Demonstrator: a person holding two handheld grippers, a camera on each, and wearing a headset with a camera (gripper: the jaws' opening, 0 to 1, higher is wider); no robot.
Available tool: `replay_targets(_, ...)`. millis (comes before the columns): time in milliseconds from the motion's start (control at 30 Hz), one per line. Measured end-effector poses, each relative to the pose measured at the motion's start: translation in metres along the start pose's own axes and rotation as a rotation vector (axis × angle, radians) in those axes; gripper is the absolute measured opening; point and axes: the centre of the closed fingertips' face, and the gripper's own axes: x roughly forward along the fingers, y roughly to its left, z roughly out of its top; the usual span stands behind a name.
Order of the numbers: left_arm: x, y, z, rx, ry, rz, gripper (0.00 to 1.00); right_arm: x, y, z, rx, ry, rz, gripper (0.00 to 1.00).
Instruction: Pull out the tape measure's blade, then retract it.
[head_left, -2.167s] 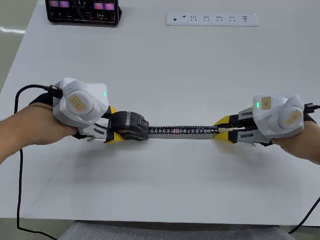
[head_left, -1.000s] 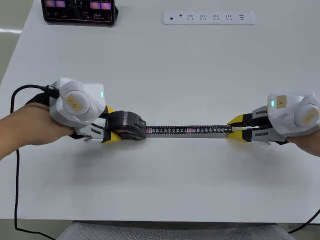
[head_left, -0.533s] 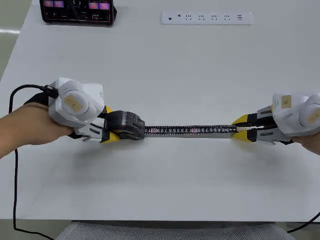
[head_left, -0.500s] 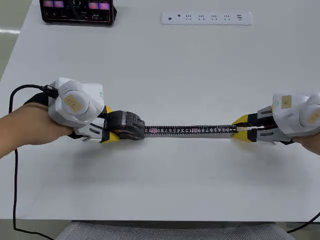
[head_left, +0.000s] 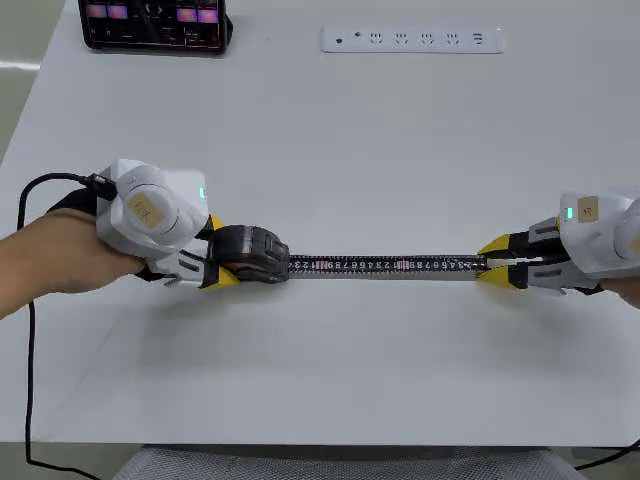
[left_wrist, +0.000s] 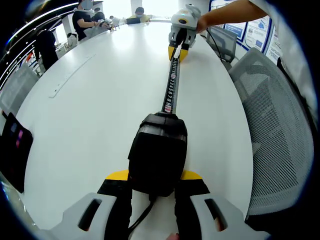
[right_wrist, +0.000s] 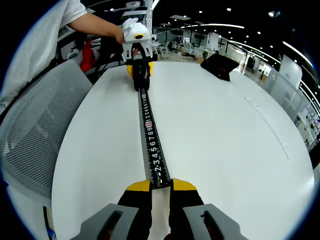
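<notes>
A dark grey tape measure case (head_left: 250, 254) lies on the white table (head_left: 330, 150), and my left gripper (head_left: 213, 262) is shut on it. In the left gripper view the case (left_wrist: 158, 155) sits between the yellow-tipped jaws. The black numbered blade (head_left: 385, 265) runs flat along the table to the right. My right gripper (head_left: 497, 266) is shut on the blade's end. In the right gripper view the blade (right_wrist: 151, 140) stretches away from the jaws to the case (right_wrist: 140, 73) and the left gripper (right_wrist: 136, 42). The right gripper (left_wrist: 181, 31) appears far off in the left gripper view.
A white power strip (head_left: 412, 39) lies at the table's far edge, and a black device with lit pads (head_left: 155, 22) stands at the far left. A black cable (head_left: 30, 330) trails from the left gripper off the front edge. A grey mesh chair (head_left: 340, 463) sits below the table.
My right gripper has moved further right with the blade's end, so more blade lies out of the case. The left gripper and case have stayed in place.
</notes>
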Motion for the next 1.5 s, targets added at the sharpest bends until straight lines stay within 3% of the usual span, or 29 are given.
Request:
replay_targets(367, 0.001, 0.001, 0.002, 0.000, -0.005, 0.027, 0.28, 0.002, 0.001, 0.000, 0.044, 0.018, 0.011, 0.10)
replay_targets(1033, 0.000, 0.001, 0.005, 0.004, -0.019, 0.024, 0.29, 0.000, 0.003, -0.001, -0.019, 0.080, 0.028, 0.11)
replay_targets(1300, -0.001, 0.002, 0.007, 0.022, -0.025, 0.019, 0.30, 0.000, 0.002, -0.001, -0.010, 0.084, 0.026, 0.12)
replay_targets(1433, -0.004, 0.004, 0.018, -0.021, -0.075, 0.021, 0.43, 0.001, 0.003, -0.001, 0.006, 0.079, 0.028, 0.14)
replay_targets(1500, -0.004, 0.004, 0.018, -0.011, -0.072, 0.023, 0.41, 0.001, 0.004, 0.000, 0.012, 0.078, 0.029, 0.17)
